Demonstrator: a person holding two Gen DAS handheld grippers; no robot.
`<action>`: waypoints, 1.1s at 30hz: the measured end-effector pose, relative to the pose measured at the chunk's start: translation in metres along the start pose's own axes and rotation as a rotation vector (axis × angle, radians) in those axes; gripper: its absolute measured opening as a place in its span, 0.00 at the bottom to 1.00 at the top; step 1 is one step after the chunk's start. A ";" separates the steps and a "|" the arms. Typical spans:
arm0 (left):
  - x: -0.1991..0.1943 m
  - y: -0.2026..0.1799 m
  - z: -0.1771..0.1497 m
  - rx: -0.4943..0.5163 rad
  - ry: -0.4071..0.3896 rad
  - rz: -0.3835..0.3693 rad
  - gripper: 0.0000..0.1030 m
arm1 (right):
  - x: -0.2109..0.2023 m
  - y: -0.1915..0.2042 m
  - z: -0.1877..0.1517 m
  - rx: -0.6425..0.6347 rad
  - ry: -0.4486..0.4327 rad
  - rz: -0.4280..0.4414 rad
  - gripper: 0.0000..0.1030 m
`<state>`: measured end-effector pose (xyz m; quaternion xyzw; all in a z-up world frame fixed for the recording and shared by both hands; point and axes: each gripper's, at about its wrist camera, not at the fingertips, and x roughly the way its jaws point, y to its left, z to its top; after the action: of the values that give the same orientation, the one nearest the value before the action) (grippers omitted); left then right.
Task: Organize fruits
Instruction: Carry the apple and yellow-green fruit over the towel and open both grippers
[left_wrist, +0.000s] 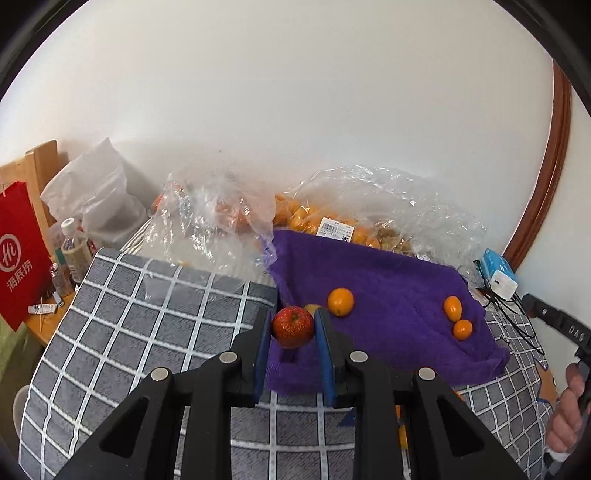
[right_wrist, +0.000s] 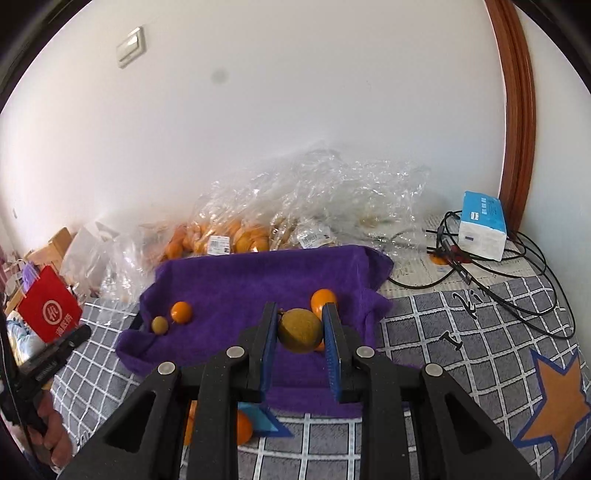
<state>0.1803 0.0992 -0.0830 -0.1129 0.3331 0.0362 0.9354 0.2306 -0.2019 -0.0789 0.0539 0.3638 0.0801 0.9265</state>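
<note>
Purple towel (right_wrist: 258, 280) holds few fruits; the left gripper (left_wrist: 293, 328) is clamped on a red fruit (left_wrist: 293, 327), the right gripper (right_wrist: 300, 330) on a brown fruit (right_wrist: 300, 330) — bagged oranges (right_wrist: 236, 236) seemingly remain unsorted.

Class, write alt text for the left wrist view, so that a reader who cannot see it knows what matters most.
The left gripper is shut on a small red fruit, held over the near edge of a purple towel. Three orange fruits lie on the towel, which is spread on a grey checked cloth. Clear plastic bags of fruit sit behind, against a white wall.
</note>
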 end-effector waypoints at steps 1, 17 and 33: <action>0.004 -0.001 0.004 -0.006 0.004 -0.013 0.22 | 0.005 0.001 0.000 -0.003 0.012 -0.004 0.23; 0.086 -0.023 -0.007 0.035 0.139 0.005 0.22 | 0.093 -0.005 -0.037 -0.027 0.250 -0.014 0.23; 0.099 -0.033 -0.022 0.132 0.161 0.103 0.22 | 0.104 -0.005 -0.047 -0.057 0.244 -0.063 0.27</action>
<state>0.2481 0.0614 -0.1559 -0.0365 0.4143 0.0533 0.9078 0.2741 -0.1852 -0.1832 0.0059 0.4730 0.0670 0.8785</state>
